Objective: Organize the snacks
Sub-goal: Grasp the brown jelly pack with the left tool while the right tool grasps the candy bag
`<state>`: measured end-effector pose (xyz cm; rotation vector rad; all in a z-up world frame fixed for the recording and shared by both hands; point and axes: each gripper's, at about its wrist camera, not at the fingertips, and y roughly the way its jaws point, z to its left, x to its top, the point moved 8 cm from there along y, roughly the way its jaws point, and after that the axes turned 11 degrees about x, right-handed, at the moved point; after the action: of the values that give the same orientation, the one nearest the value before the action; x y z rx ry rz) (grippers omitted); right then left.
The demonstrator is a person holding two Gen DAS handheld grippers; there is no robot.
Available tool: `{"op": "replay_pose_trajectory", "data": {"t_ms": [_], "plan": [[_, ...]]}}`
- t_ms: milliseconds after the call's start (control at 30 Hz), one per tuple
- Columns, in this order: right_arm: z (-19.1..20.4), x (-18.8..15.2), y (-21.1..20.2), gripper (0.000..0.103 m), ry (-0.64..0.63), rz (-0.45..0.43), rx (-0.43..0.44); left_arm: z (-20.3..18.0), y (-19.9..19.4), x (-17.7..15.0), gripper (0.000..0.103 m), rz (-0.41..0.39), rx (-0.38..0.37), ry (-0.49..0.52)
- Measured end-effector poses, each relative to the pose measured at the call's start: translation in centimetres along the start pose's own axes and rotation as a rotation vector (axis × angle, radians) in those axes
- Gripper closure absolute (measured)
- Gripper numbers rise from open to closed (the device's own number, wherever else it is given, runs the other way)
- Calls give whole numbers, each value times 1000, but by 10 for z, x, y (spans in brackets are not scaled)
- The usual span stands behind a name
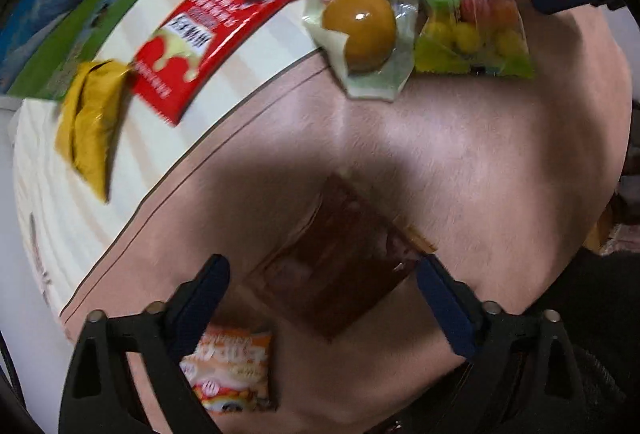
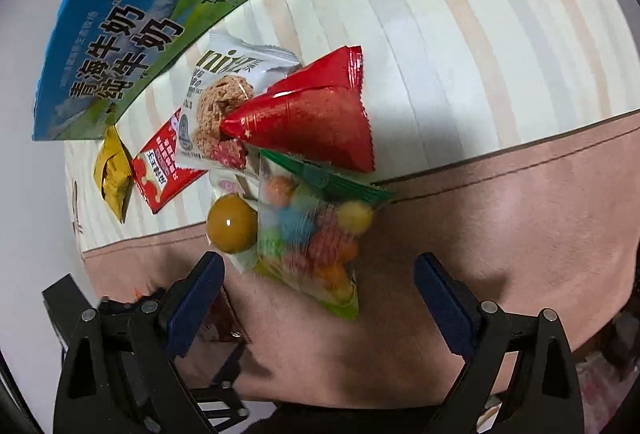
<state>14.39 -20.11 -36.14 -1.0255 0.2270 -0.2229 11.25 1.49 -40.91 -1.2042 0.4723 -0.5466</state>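
Both grippers are spread wide and hold nothing: the left gripper (image 1: 322, 298) hangs over the brown pack (image 1: 340, 266) on the pink surface (image 1: 480, 153), so I think picking it up comes next, by going lower and squeezing it.

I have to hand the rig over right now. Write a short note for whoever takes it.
Left claw: open, empty, over the brown packet on the pink mat; orange packet near its left finger.
Right claw: open, empty, in front of the colourful candy bag.
Still piled at the mat edge: jelly cup, red triangular packet, cookie packet, red flat packet, yellow packet, beside the milk carton.
Sorted: nothing evident. Left: everything.
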Motion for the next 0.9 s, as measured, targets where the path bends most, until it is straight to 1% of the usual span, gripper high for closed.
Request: {"op": "replay_pose_trajectory", "data": {"t_ms": [33, 133, 167, 233, 267, 300, 333, 367, 400, 467, 500, 567, 600, 633, 667, 700, 733, 800, 833, 867, 900], "plan": [[0, 2, 2, 5, -3, -5, 0, 0, 1, 4, 36, -2, -10, -11], [3, 10, 8, 12, -8, -12, -11, 9, 3, 13, 50, 6, -26, -73], [4, 12, 12, 15, -13, -12, -19, 15, 4, 15, 51, 20, -37, -110], [6, 15, 18, 21, -35, -12, -55, 31, 8, 16, 51, 56, -78, -232], [10, 17, 21, 30, -48, -13, -73, 46, 12, 15, 51, 87, -115, -343], [11, 17, 22, 37, -66, -14, -97, 57, 16, 14, 51, 107, -144, -427], [11, 16, 22, 39, -91, -12, -122, 68, 20, 11, 51, 126, -177, -520], [12, 14, 22, 42, -119, -6, -129, 80, 24, 6, 51, 150, -218, -626], [13, 11, 22, 44, -145, 5, -131, 87, 26, 4, 51, 159, -257, -689], [13, 0, 24, 44, -203, 60, -142, 94, 28, -2, 51, 169, -334, -789], [14, -7, 25, 44, -232, 95, -147, 94, 28, -3, 51, 170, -359, -799], [14, -23, 29, 44, -279, 163, -151, 87, 28, -9, 51, 181, -386, -784], [13, -29, 29, 43, -278, 181, -144, 85, 28, -12, 50, 190, -380, -760], [12, -33, 29, 43, -267, 193, -128, 81, 28, -14, 50, 197, -346, -722], [11, -36, 29, 42, -249, 203, -110, 77, 25, -16, 50, 179, -315, -681], [10, -38, 29, 39, -229, 202, -95, 72, 22, -14, 49, 155, -301, -633], [9, -39, 28, 38, -213, 198, -80, 65, 18, -12, 49, 132, -278, -554], [5, -40, 28, 36, -198, 196, -69, 48, 8, -8, 49, 98, -245, -429], [4, -41, 28, 36, -192, 198, -64, 39, 4, -9, 47, 78, -228, -355], [4, -42, 28, 36, -192, 199, -65, 28, 1, -7, 42, 65, -180, -266], [3, -43, 28, 35, -197, 200, -68, 21, 2, -8, 39, 62, -143, -199]]}}
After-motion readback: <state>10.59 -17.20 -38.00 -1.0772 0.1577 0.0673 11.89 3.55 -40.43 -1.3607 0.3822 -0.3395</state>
